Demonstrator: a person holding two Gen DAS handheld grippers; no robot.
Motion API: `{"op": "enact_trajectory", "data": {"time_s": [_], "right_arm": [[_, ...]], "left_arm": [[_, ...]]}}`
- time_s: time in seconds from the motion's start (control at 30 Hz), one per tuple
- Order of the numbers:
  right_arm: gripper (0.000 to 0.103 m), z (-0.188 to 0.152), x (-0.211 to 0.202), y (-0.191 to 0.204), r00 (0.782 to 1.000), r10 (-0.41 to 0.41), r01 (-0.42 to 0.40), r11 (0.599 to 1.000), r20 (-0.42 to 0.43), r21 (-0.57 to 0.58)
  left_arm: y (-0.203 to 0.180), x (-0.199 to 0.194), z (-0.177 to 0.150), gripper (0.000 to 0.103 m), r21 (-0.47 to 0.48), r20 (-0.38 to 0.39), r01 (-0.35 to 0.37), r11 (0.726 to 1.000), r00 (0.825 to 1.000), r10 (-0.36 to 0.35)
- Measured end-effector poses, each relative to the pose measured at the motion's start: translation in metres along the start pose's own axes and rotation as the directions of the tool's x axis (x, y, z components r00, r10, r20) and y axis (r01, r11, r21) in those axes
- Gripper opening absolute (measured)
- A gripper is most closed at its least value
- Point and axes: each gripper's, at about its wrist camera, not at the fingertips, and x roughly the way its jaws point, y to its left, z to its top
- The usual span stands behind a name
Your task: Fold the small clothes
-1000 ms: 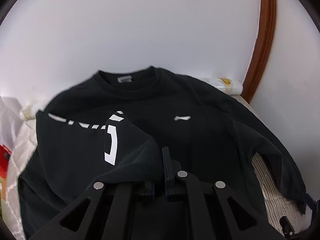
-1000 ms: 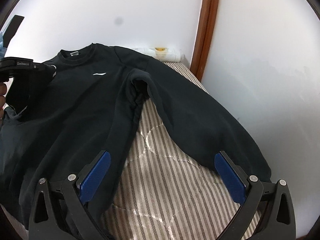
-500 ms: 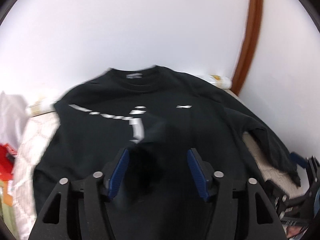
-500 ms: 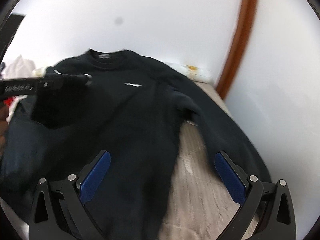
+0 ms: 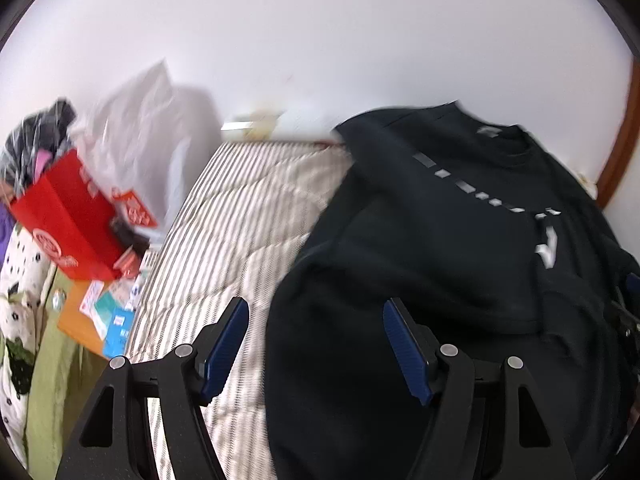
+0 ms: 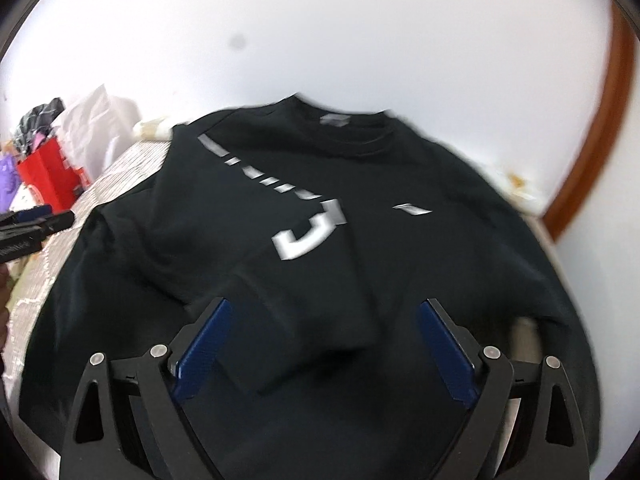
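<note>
A striped bed is holding a black sweater, which is lying flat with one sleeve folded across it. The left gripper has just been opening and is holding nothing. The right gripper is closing a little, still apart and empty.

Striped quilted mattress runs up to a white wall. Off its far side there's a red paper bag, a white plastic bag behind it, some leaflets below, and brown wooden trim.
</note>
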Motion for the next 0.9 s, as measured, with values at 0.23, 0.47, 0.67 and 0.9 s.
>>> {"op": "enact_trajectory", "data": {"time_s": [0.23,0.47,0.67,0.9], "right_arm": [[0.093,-0.011,0.054,0.055,0.993,0.07,-0.077,0.994,-0.099,-0.074],[0.031,-0.015,0.07,0.053,0.994,0.024,-0.034,0.995,-0.111,-0.092],[0.02,-0.001,0.034,-0.007,0.999,0.044,-0.044,0.999,-0.003,0.019],[0.016,0.008,0.017,-0.118,0.994,-0.109,0.099,0.96,0.023,0.262]], "left_arm": [[0.016,0.034,-0.007,0.068,-0.02,-0.038,0.029,0.999,0.999,-0.03],[0.011,0.042,-0.016,0.068,-0.001,-0.053,0.061,0.998,0.997,-0.061],[0.007,0.035,-0.018,0.068,0.004,-0.053,0.065,0.998,0.996,-0.065],[0.01,0.03,-0.03,0.068,0.015,-0.07,0.042,0.999,0.997,-0.041]]}}
